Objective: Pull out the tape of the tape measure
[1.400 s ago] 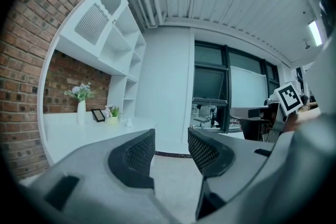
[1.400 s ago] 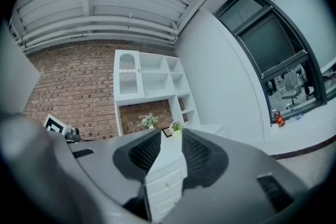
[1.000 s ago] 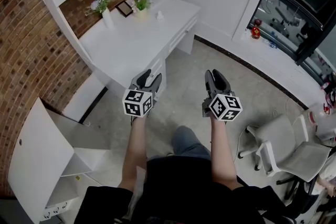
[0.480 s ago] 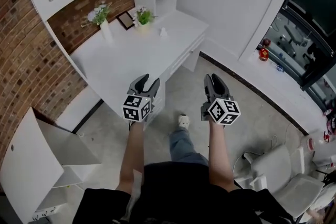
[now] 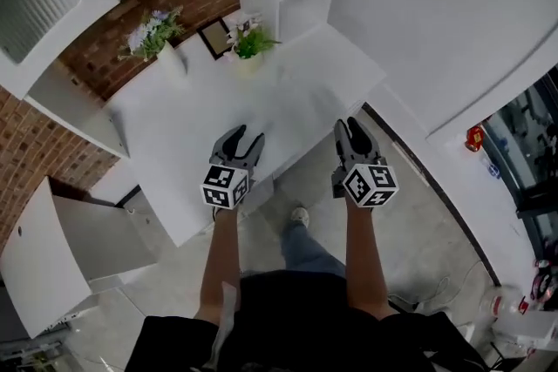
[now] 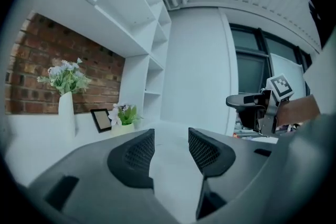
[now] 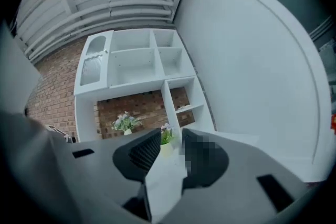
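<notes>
Position: the person stands closer to the desk [image 5: 187,131] than a second ago, and both grippers now hang over its front edge.
Tape measure: in no view; pulling not begun.
Left gripper [image 5: 241,136]: jaws apart, empty.
Right gripper [image 5: 351,128]: jaws apart, empty.
Count: grippers 2; desk 1; flower vase [image 5: 171,61] 1; potted plant [image 5: 251,44] 1; picture frame [image 5: 214,37] 1.

Bright even daylight, fisheye-warped edges, soft motion blur
</notes>
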Available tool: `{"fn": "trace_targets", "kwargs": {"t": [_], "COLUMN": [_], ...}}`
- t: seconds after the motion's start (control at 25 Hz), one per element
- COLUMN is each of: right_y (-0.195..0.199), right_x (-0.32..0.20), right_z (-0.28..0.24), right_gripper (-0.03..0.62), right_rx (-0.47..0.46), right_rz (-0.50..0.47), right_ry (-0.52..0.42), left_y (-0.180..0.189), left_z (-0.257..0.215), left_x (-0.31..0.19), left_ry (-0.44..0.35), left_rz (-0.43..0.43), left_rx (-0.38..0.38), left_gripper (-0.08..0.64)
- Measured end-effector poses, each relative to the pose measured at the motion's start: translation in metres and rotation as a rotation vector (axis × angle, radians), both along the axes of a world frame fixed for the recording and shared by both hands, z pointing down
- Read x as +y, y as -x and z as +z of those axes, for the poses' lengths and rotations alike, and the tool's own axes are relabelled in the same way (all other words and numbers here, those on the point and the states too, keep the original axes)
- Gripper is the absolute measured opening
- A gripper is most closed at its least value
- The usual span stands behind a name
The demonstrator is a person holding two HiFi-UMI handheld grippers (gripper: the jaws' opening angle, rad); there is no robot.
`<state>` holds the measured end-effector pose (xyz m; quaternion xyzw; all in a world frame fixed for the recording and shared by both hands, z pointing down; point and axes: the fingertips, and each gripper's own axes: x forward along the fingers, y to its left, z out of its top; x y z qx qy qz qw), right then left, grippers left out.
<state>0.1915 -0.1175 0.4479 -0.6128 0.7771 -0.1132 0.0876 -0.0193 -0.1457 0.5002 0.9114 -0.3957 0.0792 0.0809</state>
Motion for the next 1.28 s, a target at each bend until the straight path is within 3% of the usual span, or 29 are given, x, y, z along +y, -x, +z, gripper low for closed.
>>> {"fn": "trace_targets", "kwargs": {"t": [0.24,0.52,0.96,1.28], "right_y": [-0.02,-0.019,-0.027,-0.034], "right_x": [-0.092,-0.133,-0.187,-0.203], "right_z": [0.015,0.025,0.016,0.06], "right_gripper": [0.104,0.104,0.104,0.103], "right_rx": [-0.02,-0.033,-0.024,-0.026], "right_rz": [-0.085,-0.133,-0.144,-0.158], "right_ry": [0.041,0.077,0.072,0.167], "left_y": [-0.028,-0.046,-0.1,-0.123], "left_z": [0.014,0.021,0.03,0.09], "left_x": [-0.07,-0.105,-0.178,-0.223], "left_ry": [0.037,0.062,-0.001,0.067], "left_rz": [-0.057,-0.027,0.218,0.411], "left_rx": [-0.018,-0.062,-0.183,-0.219], "left_gripper": [0.179,0.179,0.179,0.179]}}
